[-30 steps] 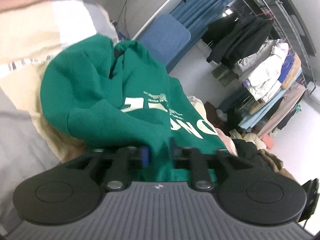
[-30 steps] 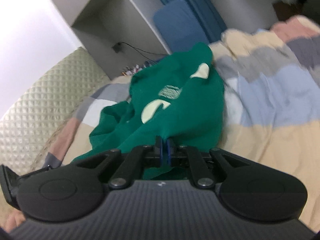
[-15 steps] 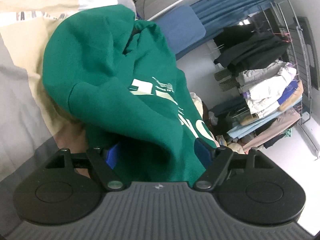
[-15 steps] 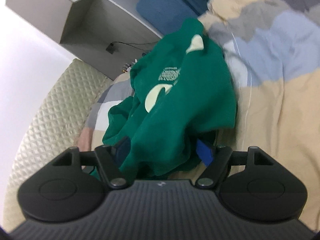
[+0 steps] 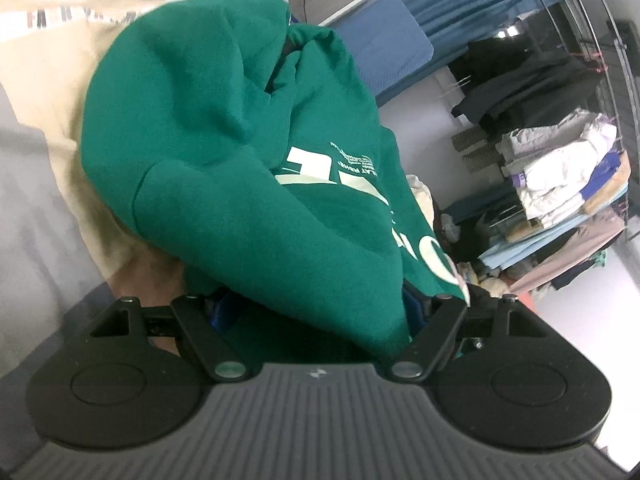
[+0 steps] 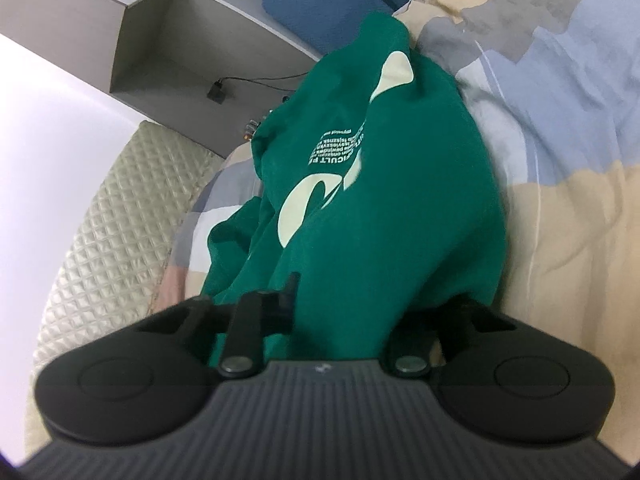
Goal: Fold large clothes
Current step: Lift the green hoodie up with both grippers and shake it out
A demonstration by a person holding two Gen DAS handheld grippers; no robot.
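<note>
A green sweatshirt [image 5: 240,152] with cream lettering lies bunched in a heap on the patchwork bedspread [image 5: 36,184]. My left gripper [image 5: 316,312] is open, its jaws spread wide with a fold of the sweatshirt lying loose between them. In the right wrist view the same sweatshirt [image 6: 400,208] drapes over my right gripper [image 6: 360,312], which is also open, its fingertips hidden under the cloth.
A clothes rack [image 5: 560,168] with hanging and stacked garments stands beyond the bed. A blue cushion [image 5: 384,48] leans on the wall. A quilted headboard [image 6: 120,216] and a grey shelf [image 6: 168,32] are to the left in the right wrist view.
Both grippers were shut on the sweatshirt a second ago and have opened wide, letting it go. The cloth has slumped onto the bed between the jaws.
</note>
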